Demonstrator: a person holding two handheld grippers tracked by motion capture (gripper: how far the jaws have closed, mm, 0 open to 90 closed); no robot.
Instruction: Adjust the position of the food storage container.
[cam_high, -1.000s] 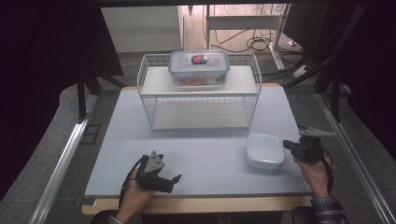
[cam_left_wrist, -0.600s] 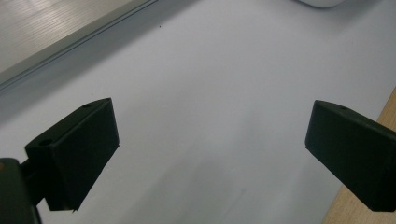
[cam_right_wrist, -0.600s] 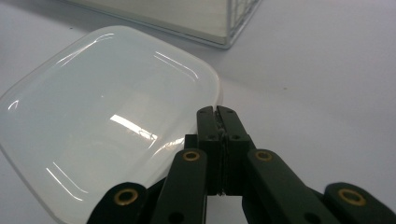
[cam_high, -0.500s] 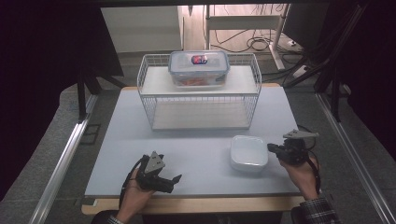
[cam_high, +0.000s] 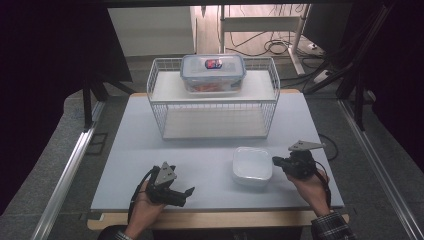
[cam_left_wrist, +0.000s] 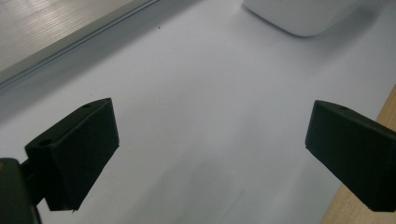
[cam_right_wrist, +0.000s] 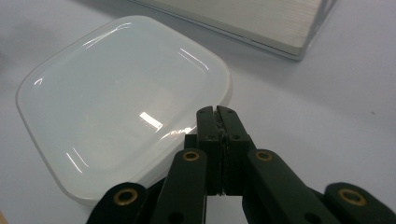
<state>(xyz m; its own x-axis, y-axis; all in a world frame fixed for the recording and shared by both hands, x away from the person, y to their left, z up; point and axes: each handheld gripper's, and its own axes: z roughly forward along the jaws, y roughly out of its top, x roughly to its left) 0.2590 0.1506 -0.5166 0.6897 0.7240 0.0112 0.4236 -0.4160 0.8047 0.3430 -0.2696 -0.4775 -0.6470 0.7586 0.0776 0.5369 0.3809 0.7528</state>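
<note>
Right tongs (cam_right_wrist: 217, 112) are clenched, jaws pressed together, their tip at the near rim of the white square dish (cam_right_wrist: 123, 98); whether the rim is pinched between them I cannot tell. From the high view the dish (cam_high: 252, 165) lies upside down on the pale counter (cam_high: 210, 150), in front of the wire rack (cam_high: 215, 107) and just left of the right tongs (cam_high: 276, 161). Left tongs (cam_high: 187, 192) rest near the counter's front edge, well apart from the dish, released, jaws wide with nothing but bare counter between them. A lidded clear container (cam_high: 213, 73) sits on top of the rack
</note>
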